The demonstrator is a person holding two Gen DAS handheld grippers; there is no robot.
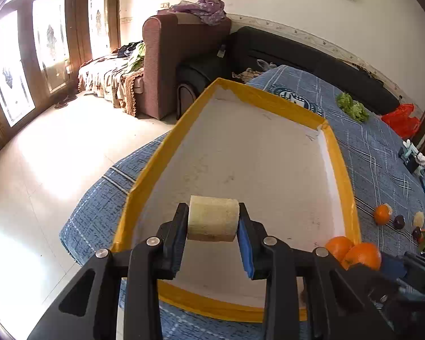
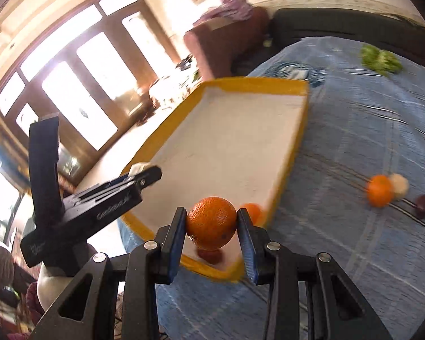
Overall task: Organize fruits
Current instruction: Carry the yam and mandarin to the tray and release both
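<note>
Left tool (image 1: 213, 222) pinches a pale cylindrical fruit piece (image 1: 212, 221), long axis across its pads, over the yellow-rimmed tray's (image 1: 337, 153) near end. Right tool (image 2: 211, 223) pinches an orange (image 2: 211, 222) above the tray's near right corner; both drop straight down.

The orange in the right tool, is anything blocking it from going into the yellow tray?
No, nothing visible blocks it. The round orange is clamped in the right tool above the near corner of the yellow-rimmed white tray, whose white floor beyond is bare.
</note>
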